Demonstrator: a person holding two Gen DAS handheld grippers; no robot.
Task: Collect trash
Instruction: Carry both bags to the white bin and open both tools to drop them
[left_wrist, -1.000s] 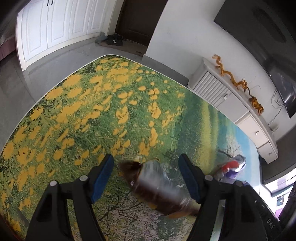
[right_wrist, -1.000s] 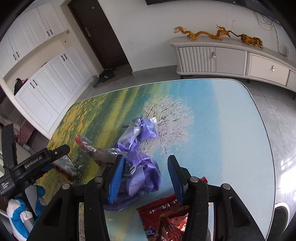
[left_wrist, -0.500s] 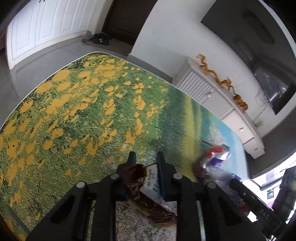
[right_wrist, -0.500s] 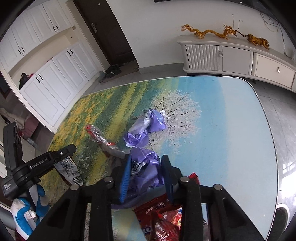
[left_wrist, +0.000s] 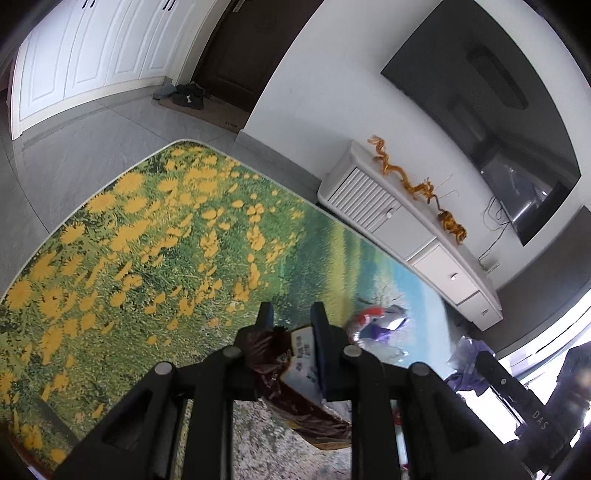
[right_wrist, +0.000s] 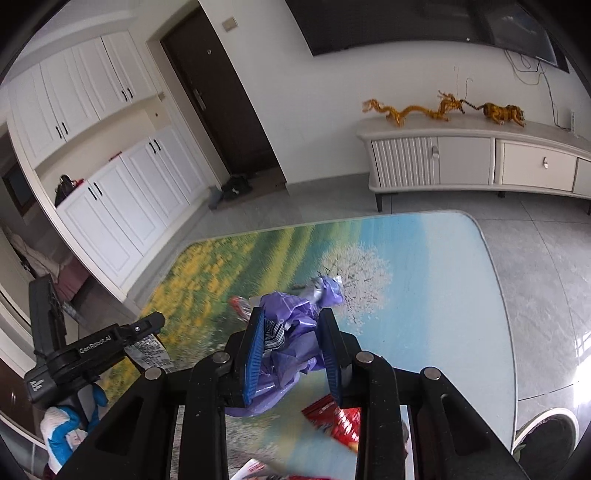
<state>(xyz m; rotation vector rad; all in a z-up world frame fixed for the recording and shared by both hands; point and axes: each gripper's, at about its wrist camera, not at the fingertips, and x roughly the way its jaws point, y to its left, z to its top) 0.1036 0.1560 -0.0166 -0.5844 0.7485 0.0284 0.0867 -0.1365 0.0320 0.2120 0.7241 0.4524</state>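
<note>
My left gripper (left_wrist: 290, 314) is shut on a brown and white snack wrapper (left_wrist: 295, 363) and holds it above the printed rug (left_wrist: 147, 240). My right gripper (right_wrist: 291, 321) is shut on a crumpled purple plastic bag (right_wrist: 291, 332), lifted off the rug (right_wrist: 424, 295). The left gripper with its wrapper (right_wrist: 151, 349) shows at the left of the right wrist view. A red and clear wrapper (left_wrist: 364, 319) with purple plastic lies on the rug to the right. A red snack packet (right_wrist: 334, 417) lies under the right gripper.
A white sideboard (right_wrist: 480, 162) with golden dragon figures (right_wrist: 413, 109) stands along the far wall. White cupboards (right_wrist: 122, 192) and a dark door (right_wrist: 218, 99) are at the left. Grey tiled floor (right_wrist: 535, 258) surrounds the rug. A shoe (right_wrist: 546, 439) shows at the lower right.
Both grippers went from open to shut, the left on the brown wrapper, the right on the purple bag. Both then rose away from the rug with their loads.
</note>
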